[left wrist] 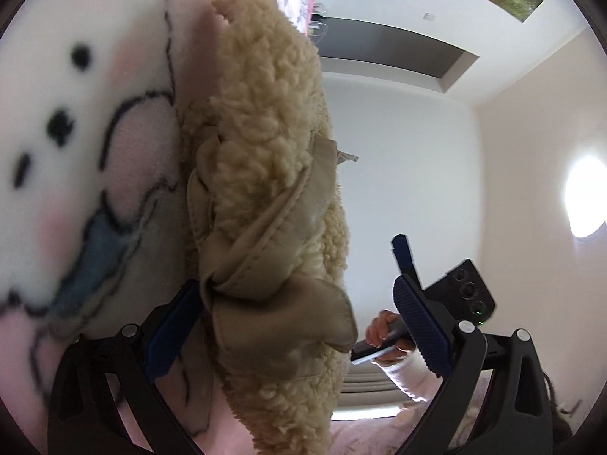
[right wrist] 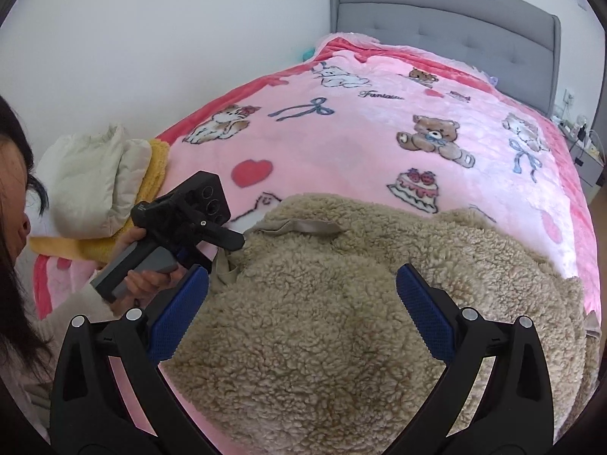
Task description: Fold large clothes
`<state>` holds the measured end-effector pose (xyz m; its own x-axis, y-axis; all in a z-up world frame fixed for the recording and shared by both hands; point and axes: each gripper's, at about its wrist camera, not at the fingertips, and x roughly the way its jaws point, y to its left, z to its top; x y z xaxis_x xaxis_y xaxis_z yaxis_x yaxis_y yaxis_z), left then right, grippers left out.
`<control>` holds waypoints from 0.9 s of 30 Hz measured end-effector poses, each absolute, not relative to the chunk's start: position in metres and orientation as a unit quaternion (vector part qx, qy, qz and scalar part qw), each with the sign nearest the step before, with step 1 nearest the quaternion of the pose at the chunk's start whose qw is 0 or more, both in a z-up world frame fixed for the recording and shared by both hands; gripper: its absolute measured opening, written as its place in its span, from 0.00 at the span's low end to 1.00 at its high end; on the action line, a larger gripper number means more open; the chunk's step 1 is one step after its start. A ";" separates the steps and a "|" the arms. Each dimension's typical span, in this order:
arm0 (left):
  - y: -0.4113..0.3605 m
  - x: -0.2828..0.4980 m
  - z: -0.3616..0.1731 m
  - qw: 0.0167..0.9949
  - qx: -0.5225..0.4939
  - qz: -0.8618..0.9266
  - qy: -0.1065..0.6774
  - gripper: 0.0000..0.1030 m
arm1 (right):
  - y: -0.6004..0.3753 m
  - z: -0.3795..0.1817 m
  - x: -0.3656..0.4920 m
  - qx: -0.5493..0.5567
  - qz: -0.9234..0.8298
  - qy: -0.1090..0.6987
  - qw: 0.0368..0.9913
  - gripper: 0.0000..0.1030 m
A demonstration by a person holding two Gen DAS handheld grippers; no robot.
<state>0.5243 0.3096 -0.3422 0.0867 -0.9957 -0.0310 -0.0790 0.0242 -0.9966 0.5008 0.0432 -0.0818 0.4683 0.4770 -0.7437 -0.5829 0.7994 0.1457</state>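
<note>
A large beige fleece coat (right wrist: pixel 322 322) with smooth tan trim (right wrist: pixel 299 226) lies spread on the pink cartoon blanket (right wrist: pixel 341 140). My right gripper (right wrist: pixel 302 270) hovers open just above the coat's middle, nothing between its blue pads (right wrist: pixel 425 311). My left gripper (left wrist: pixel 296 286) is open at the coat's near-left edge, and a bunched tan trim fold (left wrist: pixel 265 265) sits between its wide-apart fingers without being pinched. In the right wrist view the left gripper (right wrist: pixel 189 223) is held by a hand (right wrist: pixel 144 280), its tip touching the trim. The right gripper (left wrist: pixel 404 254) also shows in the left wrist view.
A folded cream puffer garment (right wrist: pixel 91 178) rests on a yellow folded cloth (right wrist: pixel 153 174) at the bed's left edge. A grey headboard (right wrist: pixel 444 19) closes the far end, with a nightstand (right wrist: pixel 586 159) at the right. The person's head is at the far left.
</note>
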 end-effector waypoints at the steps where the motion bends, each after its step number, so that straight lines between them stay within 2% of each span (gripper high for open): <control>1: 0.310 0.525 -0.345 0.505 -0.538 -0.452 0.502 0.95 | 0.041 -0.079 0.499 -0.060 0.309 0.407 0.857 0.92; 8: 0.327 0.543 -0.346 0.505 -0.579 -0.415 0.487 0.95 | 0.023 -0.070 0.493 -0.028 0.292 0.405 0.866 0.92; 13: 0.319 0.578 -0.340 0.519 -0.536 -0.386 0.542 0.95 | 0.008 -0.053 0.485 0.002 0.278 0.380 0.882 0.92; 19: 0.290 0.614 -0.339 0.519 -0.500 -0.391 0.573 0.95 | -0.007 -0.042 0.478 0.041 0.266 0.368 0.890 0.92; 27: 0.249 0.625 -0.343 0.521 -0.400 -0.432 0.618 0.95 | -0.034 -0.034 0.466 0.085 0.255 0.359 0.894 0.92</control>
<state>0.6254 0.2492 -0.3430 -0.1372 -0.9448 -0.2975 -0.0445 0.3059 -0.9510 0.4656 -0.0339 -0.0335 0.6122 0.5166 -0.5986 -0.3945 0.8557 0.3350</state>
